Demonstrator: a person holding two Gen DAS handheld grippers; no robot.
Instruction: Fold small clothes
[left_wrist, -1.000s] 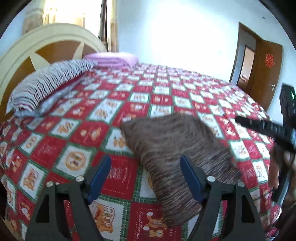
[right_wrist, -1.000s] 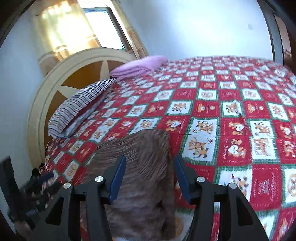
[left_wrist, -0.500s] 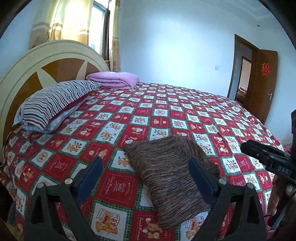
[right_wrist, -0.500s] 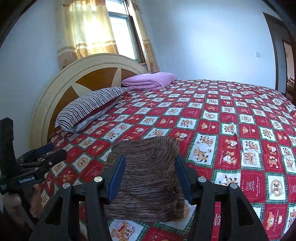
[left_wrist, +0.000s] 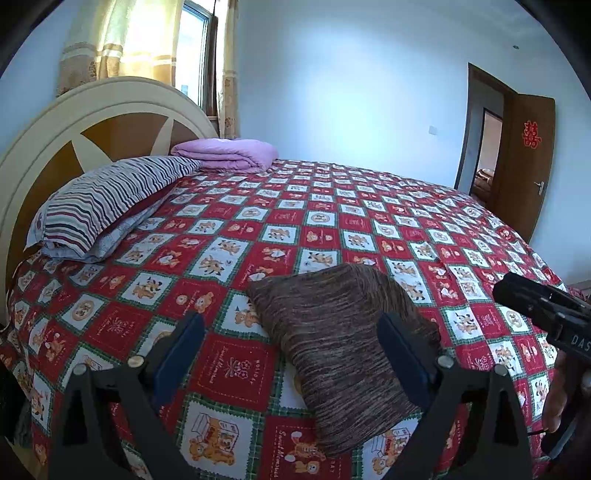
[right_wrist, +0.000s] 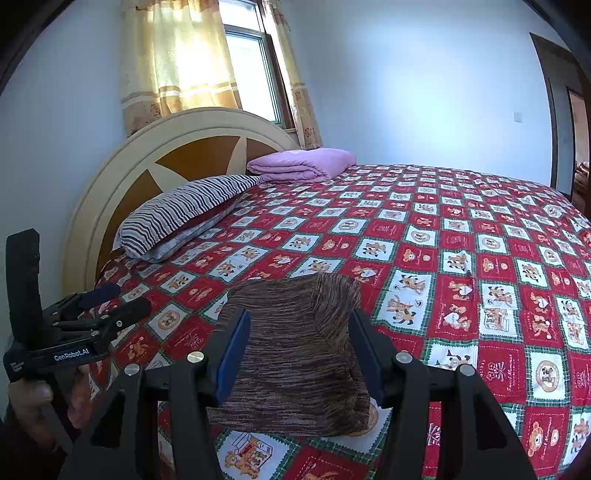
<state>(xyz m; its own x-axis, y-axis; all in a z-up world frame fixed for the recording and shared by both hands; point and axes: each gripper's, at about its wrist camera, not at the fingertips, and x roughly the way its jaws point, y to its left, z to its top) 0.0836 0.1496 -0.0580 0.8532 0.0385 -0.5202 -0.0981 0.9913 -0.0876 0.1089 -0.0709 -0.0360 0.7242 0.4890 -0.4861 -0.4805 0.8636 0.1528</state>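
Note:
A brown knitted garment (left_wrist: 343, 343) lies folded into a compact rectangle near the front edge of the bed; it also shows in the right wrist view (right_wrist: 295, 350). My left gripper (left_wrist: 291, 358) is open and empty, held back above the bed's near edge, apart from the garment. My right gripper (right_wrist: 299, 358) is open and empty, held above the near end of the garment without touching it. The left gripper also shows at the left in the right wrist view (right_wrist: 107, 302), and the right gripper's body at the right in the left wrist view (left_wrist: 546, 310).
The bed has a red, white and green checked cover (left_wrist: 332, 221). A striped pillow (left_wrist: 110, 199) and a folded purple blanket (left_wrist: 225, 153) lie by the round headboard (left_wrist: 74, 125). A brown door (left_wrist: 528, 162) stands open at the right wall.
Both grippers have pulled back and up from the garment, which now looks smaller and lies folded and still on the bed. Both stayed open.

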